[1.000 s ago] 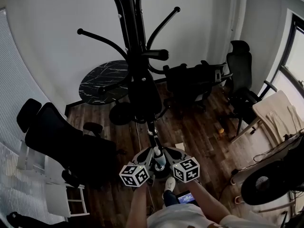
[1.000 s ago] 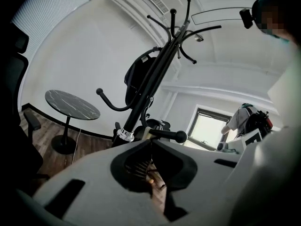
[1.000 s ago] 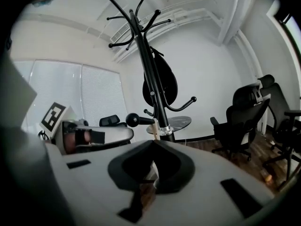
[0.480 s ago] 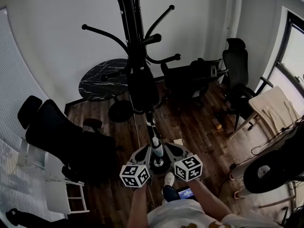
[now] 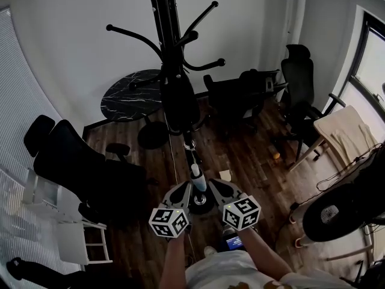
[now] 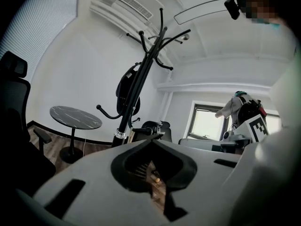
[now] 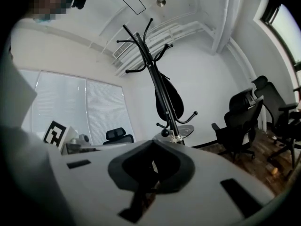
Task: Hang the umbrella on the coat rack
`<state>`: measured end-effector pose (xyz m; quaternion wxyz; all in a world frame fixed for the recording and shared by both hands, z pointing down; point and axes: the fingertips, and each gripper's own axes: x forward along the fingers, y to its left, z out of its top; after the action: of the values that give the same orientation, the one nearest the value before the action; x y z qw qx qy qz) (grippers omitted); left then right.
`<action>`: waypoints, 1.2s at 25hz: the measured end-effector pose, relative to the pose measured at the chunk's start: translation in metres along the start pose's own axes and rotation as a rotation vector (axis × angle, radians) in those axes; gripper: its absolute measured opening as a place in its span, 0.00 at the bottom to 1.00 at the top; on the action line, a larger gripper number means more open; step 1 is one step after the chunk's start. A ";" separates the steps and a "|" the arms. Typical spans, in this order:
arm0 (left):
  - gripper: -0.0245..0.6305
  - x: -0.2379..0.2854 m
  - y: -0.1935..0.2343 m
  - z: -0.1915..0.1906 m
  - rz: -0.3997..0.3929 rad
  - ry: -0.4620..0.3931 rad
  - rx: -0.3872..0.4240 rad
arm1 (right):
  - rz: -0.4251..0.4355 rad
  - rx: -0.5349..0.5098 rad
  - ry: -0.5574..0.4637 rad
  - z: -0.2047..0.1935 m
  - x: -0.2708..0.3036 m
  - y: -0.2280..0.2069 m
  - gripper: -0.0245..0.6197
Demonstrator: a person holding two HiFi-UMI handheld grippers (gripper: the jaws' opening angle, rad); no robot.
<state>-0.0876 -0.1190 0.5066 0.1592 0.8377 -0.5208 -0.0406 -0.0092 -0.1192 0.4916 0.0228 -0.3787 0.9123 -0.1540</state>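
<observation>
Office, 1 coat rack (image 5: pixel 161 5): left tongs (image 5: pixel 182 192) and right tongs (image 5: pixel 215 188), closed, flank 1 umbrella (image 5: pixel 179 104).

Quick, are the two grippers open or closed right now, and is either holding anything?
Left gripper: closed, nothing held.
Right gripper: closed, nothing held.

rack (image 5: pixel 163 17): one
hooks (image 5: pixel 109 27): at least five with ball tips in the head view
umbrella (image 5: pixel 179 101): one, if the black bundle against the rack is it
table (image 5: pixel 127 96): one, round
black chairs: at least three; one (image 5: pixel 81 170) by the floor's left edge, one (image 5: pixel 231 104) mid-floor, one (image 5: pixel 299 80) toward the right edge
pale chair (image 5: pixel 347 131): one
fan (image 5: pixel 332 214): one
grippers: two, left gripper (image 5: pixel 181 192) and right gripper (image 5: pixel 215 190)
marker cubes (image 5: pixel 169 221): two, one per gripper
</observation>
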 end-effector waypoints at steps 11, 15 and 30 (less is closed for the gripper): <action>0.07 0.003 -0.006 0.000 0.028 0.017 0.012 | -0.023 -0.053 0.057 -0.008 -0.007 -0.013 0.05; 0.07 0.002 -0.002 0.002 0.044 0.009 0.016 | -0.017 -0.071 0.068 -0.008 -0.005 -0.012 0.05; 0.07 -0.006 -0.004 0.007 -0.009 -0.021 0.041 | -0.043 -0.072 0.055 -0.011 -0.006 -0.010 0.05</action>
<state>-0.0891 -0.1136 0.4981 0.1363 0.8426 -0.5195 -0.0391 0.0004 -0.1184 0.5041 -0.0190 -0.3943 0.9093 -0.1319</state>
